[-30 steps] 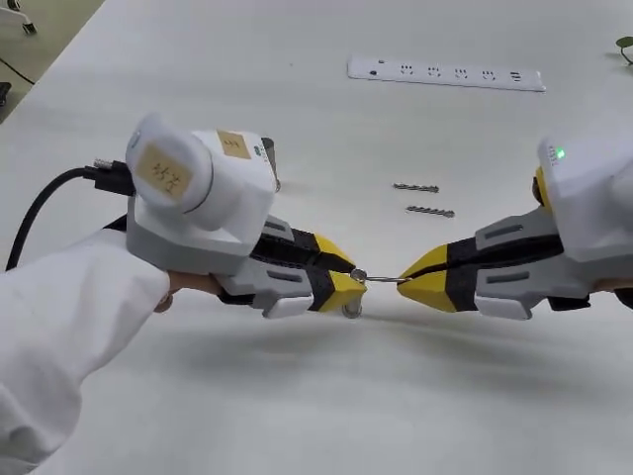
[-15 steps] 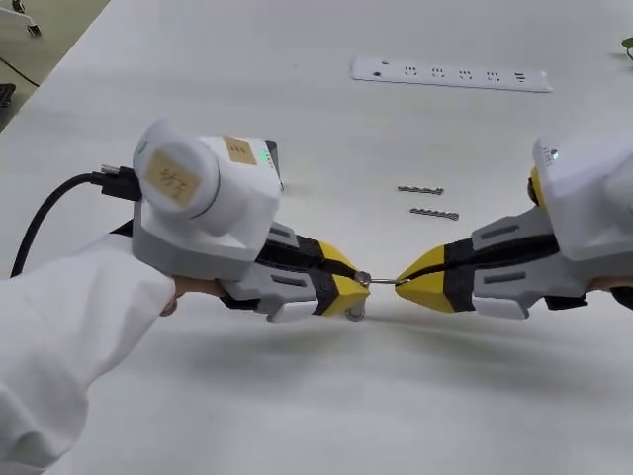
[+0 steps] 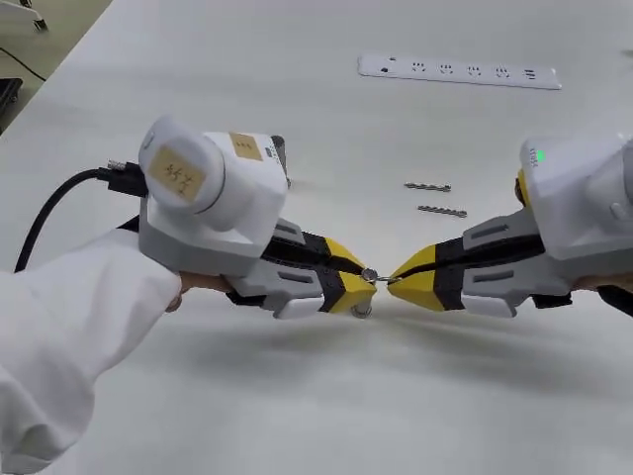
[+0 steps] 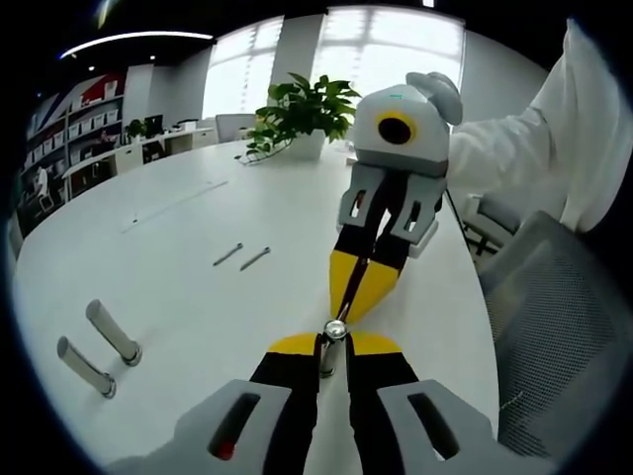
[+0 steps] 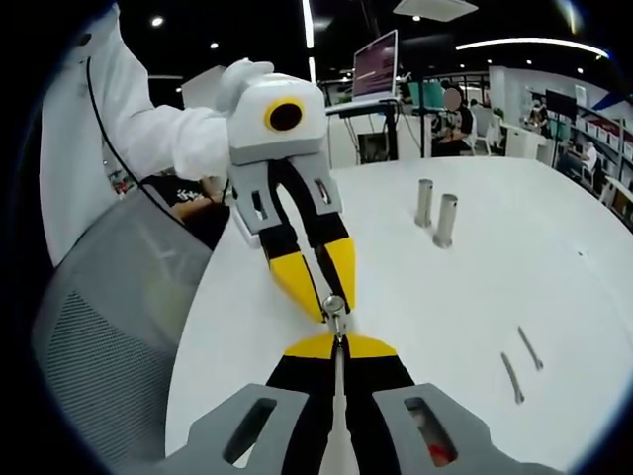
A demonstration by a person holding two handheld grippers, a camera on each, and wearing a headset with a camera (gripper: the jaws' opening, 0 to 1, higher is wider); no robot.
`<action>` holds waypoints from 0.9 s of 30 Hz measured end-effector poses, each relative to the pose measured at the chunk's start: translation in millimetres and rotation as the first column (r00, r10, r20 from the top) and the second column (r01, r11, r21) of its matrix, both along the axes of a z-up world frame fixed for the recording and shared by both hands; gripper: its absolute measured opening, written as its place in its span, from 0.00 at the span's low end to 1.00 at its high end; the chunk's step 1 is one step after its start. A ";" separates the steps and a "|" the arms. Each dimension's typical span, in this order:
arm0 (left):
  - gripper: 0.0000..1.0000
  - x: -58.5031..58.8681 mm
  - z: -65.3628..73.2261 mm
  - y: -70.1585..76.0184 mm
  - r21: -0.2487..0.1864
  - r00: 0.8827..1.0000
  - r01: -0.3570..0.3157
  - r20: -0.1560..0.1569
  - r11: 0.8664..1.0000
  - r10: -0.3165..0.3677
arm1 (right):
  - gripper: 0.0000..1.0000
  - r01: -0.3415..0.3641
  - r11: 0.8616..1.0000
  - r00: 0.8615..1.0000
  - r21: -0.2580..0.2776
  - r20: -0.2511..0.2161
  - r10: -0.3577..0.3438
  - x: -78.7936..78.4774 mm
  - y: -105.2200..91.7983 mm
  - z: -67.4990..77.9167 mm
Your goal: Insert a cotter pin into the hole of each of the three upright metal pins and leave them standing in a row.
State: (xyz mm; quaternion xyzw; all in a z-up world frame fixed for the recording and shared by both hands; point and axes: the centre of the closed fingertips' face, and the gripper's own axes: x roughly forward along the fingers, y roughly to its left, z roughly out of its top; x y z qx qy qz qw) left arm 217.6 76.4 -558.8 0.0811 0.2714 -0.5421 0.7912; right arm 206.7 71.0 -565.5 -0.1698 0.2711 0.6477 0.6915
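White office table (image 3: 247, 89) in an open-plan room, with windows and a potted plant (image 4: 302, 104) at the far end.

Landmark is the metal pin (image 3: 368, 276) at mid-table.
- My left gripper (image 3: 362, 287) is clamped on the metal pin. It stands upright with its base down at the table top, and its round head pokes up between the yellow jaw tips.
- My right gripper (image 3: 394, 280) comes at the pin from the opposite side, nose to nose with the left. It is pinched tight on a cotter pin (image 5: 339, 371). The wire runs along the line between its jaws and the free end sits right at the pin's head.
- I can't tell from here whether the end is in the hole or just touching.
- Two spare cotter pins (image 3: 427, 186) lie flat beyond the pin on the right gripper's side. They are parallel, close to each other and well apart from the pin.
- The power strip (image 3: 459, 72) lies farther out past the pin, behind the spares.
- The other two metal pins (image 5: 425, 203) stand upright side by side, bare, well apart from the held pin on the left gripper's side.
- A black cable (image 3: 54, 203) trails off the back of the left gripper, away from the pin, over my white sleeve (image 3: 69, 336).
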 end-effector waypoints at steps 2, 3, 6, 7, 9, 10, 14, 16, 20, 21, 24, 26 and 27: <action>0.07 0.1 -0.1 -0.1 0.000 1.000 0.003 0.003 1.000 -0.003 | 0.00 -0.003 1.000 1.000 -0.006 0.006 0.004 0.9 2.2 -0.9; 0.07 0.0 -0.2 -0.3 -0.001 1.000 0.004 0.004 1.000 -0.004 | 0.00 -0.006 1.000 1.000 -0.008 0.008 0.006 1.0 3.1 -1.1; 0.07 -0.9 -0.6 -0.4 0.001 1.000 0.010 0.010 1.000 -0.010 | 0.00 -0.023 1.000 0.999 -0.019 0.023 0.023 0.2 4.5 -1.8; 0.07 -1.1 -0.7 -0.3 0.000 1.000 0.010 0.010 1.000 -0.010 | 0.00 -0.028 0.999 0.999 -0.023 0.029 0.029 0.3 5.0 -1.9; 0.07 -1.8 -0.9 -0.4 0.000 1.000 0.011 0.009 1.000 -0.011 | 0.00 -0.041 0.999 0.998 -0.033 0.048 0.043 0.2 6.0 -2.0; 0.07 -2.0 -1.1 -0.5 0.000 1.000 0.010 0.009 1.000 -0.010 | 0.00 -0.050 0.998 0.997 -0.044 0.057 0.052 -0.5 5.6 -3.2; 0.07 -3.6 -1.6 -0.2 -0.001 1.000 0.011 0.010 1.000 -0.011 | 0.00 -0.071 0.996 0.995 -0.059 0.072 0.075 -1.3 6.3 -4.7; 0.07 -4.0 -1.8 -0.1 -0.002 1.000 0.010 0.008 1.000 -0.010 | 0.00 -0.069 0.995 0.995 -0.065 0.071 0.074 -0.9 6.4 -5.2; 0.07 -5.9 -2.1 0.4 -0.011 1.000 0.004 0.001 1.000 -0.004 | 0.00 -0.062 0.995 0.995 -0.074 0.074 0.068 -0.4 5.9 -6.4; 0.07 -6.3 -2.3 0.9 -0.010 1.000 0.002 0.003 1.000 -0.002 | 0.00 -0.060 0.995 0.995 -0.078 0.077 0.066 0.1 5.7 -6.7; 0.08 -6.9 -2.8 3.1 -0.008 1.000 -0.007 0.009 1.000 0.007 | 0.00 -0.041 0.995 0.995 -0.093 0.089 0.049 3.1 3.1 -8.7; 0.11 -7.2 -2.7 5.6 -0.011 1.000 -0.018 0.009 1.000 0.018 | 0.02 -0.033 0.995 0.996 -0.090 0.084 0.041 3.5 2.4 -8.3; 0.14 -7.4 -2.6 6.8 -0.013 1.000 -0.024 0.009 1.000 0.024 | 0.03 -0.029 0.996 0.996 -0.085 0.080 0.036 3.6 2.6 -7.4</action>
